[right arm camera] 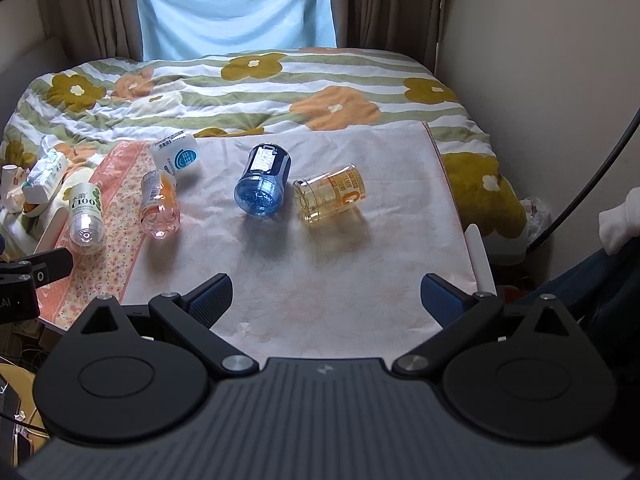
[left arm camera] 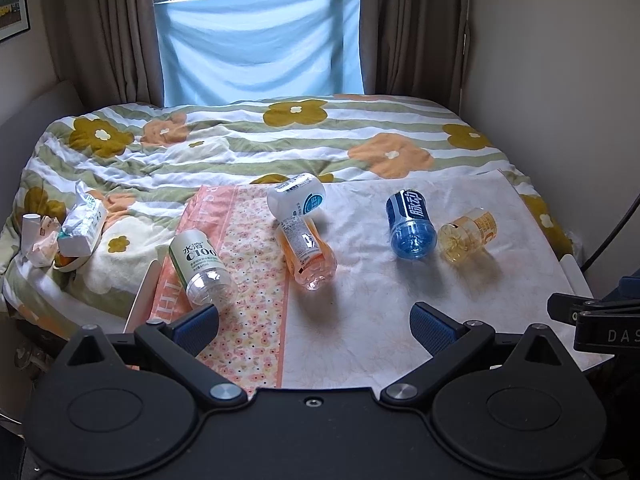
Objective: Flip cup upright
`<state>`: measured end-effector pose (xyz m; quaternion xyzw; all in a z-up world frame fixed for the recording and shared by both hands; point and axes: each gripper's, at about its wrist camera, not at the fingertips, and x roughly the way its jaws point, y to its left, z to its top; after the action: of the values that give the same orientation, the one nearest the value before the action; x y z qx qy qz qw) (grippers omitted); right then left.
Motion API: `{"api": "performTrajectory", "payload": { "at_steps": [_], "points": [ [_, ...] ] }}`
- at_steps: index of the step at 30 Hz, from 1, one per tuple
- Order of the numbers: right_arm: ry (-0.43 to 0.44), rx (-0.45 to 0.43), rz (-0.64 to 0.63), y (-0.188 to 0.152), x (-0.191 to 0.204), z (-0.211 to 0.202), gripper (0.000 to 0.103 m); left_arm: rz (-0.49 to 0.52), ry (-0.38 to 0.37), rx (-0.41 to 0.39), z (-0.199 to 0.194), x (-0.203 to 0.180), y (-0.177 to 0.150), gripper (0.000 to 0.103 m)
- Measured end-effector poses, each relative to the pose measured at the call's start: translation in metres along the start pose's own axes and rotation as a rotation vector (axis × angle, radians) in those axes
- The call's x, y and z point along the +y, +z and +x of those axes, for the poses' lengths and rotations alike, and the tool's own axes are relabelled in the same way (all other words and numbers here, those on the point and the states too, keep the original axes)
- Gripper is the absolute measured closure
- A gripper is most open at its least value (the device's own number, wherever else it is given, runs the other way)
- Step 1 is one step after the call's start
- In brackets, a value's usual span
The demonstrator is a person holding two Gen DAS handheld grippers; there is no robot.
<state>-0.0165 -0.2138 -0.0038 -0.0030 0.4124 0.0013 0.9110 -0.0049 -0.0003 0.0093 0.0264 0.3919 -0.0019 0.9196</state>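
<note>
Cups cut from drink bottles lie on their sides on a pale floral cloth (right arm camera: 320, 280) spread over a board at the foot of a bed with a flowered duvet (left arm camera: 240, 140). Five are in view. The yellow cup (right arm camera: 330, 200) with an orange "C" on its label lies furthest right, its closed bottom towards the cameras. Just beside it on the left, apart from it, is the blue cup (right arm camera: 262, 182), also bottom-forward. Further left, the pink-orange cup (left arm camera: 308, 252) rests on the border between the pale cloth and a pink flowered strip (left arm camera: 248, 280), and the white cup (left arm camera: 296, 199) with a round blue mark lies touching its far end. The clear cup (left arm camera: 202, 264) labelled "C100" lies at the far left, on the pink strip.

The left gripper (left arm camera: 314, 324) hangs low at the near edge of the cloth, jaws spread wide and holding nothing; its left finger sits just in front of the C100 cup. The right gripper (right arm camera: 326, 300) is likewise spread wide and empty, short of the blue and yellow cups.

A tissue pack (left arm camera: 82, 224) and crumpled papers lie on the duvet at far left. Brown curtains (left arm camera: 100, 32) flank a light blue sheet (left arm camera: 260, 44) hung over the window.
</note>
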Motion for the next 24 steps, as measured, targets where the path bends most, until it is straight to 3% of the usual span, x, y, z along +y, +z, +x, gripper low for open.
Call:
{"api": "performTrajectory", "payload": {
  "at_steps": [14,24],
  "points": [
    [0.001,0.008,0.006,-0.001,0.0,0.007,0.0,-0.003,-0.001,0.003,0.002,0.001,0.001,0.0],
    [0.015,0.017,-0.003,0.004,0.0,0.015,0.0,-0.045,0.006,0.066,0.03,0.0,0.024,0.0]
  ]
}}
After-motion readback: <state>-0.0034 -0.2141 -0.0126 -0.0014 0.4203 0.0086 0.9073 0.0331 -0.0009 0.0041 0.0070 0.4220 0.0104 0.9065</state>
